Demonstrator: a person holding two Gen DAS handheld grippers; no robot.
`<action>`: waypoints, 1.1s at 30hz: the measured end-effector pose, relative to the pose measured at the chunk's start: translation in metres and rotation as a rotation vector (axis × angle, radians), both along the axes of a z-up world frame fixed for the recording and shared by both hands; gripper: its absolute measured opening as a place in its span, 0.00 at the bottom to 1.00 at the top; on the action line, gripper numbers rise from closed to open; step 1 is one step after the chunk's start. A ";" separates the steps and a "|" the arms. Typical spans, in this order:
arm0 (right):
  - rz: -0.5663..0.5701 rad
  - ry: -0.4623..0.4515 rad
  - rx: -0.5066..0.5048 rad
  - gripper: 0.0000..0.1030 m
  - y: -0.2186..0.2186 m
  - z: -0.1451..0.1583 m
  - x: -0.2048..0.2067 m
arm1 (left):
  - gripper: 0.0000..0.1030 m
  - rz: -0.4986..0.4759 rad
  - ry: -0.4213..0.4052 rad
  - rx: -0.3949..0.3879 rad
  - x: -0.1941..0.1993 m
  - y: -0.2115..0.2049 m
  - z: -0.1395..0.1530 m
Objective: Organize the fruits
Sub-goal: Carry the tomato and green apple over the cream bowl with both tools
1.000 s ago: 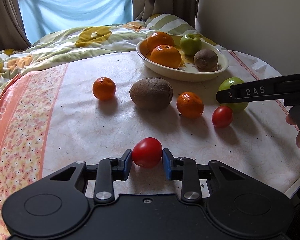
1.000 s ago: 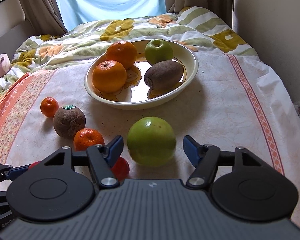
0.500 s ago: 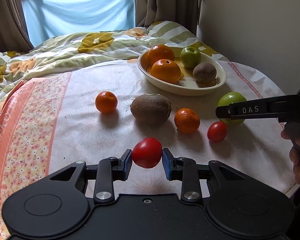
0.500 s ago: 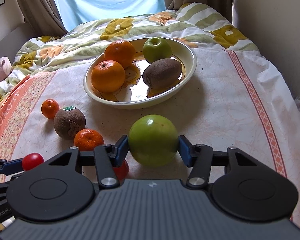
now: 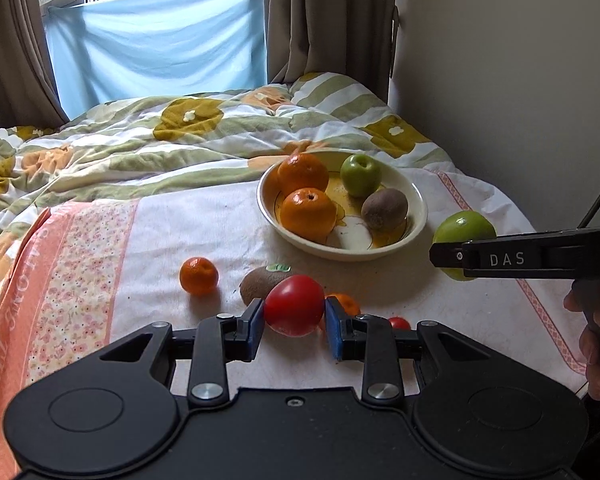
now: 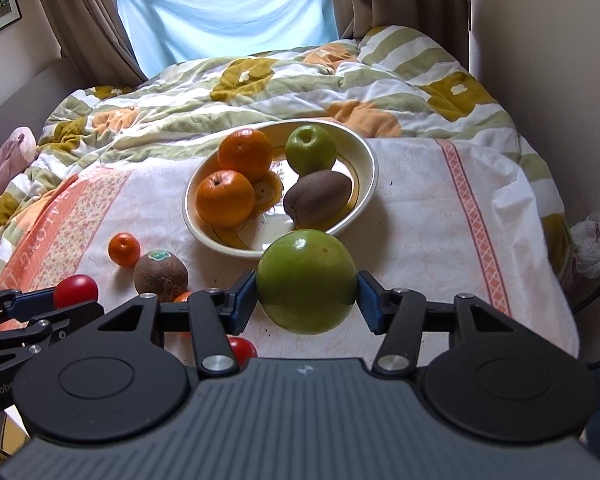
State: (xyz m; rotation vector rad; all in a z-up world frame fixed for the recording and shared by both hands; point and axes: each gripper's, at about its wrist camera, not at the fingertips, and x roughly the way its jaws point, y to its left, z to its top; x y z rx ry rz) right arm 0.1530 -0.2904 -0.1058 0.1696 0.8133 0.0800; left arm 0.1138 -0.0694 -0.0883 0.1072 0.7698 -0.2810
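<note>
L gripper (image 5: 295,312) held a red tomato (image 5: 294,305); R gripper (image 6: 307,294) held a green apple (image 6: 306,281). Best was to lower both slowly into the bowl (image 6: 370,168), w/o squeezing more.

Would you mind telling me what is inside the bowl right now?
The bowl holds two oranges, a green apple and a kiwi. In the right wrist view, its near rim is hidden behind the large green fruit.

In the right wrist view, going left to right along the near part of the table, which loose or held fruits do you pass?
Red tomato in the left gripper → small mandarin → stickered kiwi → small tomato on the cloth → big green apple in the right gripper.
</note>
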 end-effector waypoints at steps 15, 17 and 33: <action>0.059 -0.061 0.008 0.66 -0.039 0.055 0.035 | 0.35 -0.024 -0.020 0.010 0.042 -0.054 0.029; 0.064 -0.061 0.007 0.66 -0.043 0.055 0.044 | 0.35 -0.027 -0.015 0.011 0.051 -0.061 0.024; 0.019 0.023 0.016 0.66 -0.052 0.023 0.096 | 0.35 -0.192 0.085 0.146 0.112 -0.098 -0.039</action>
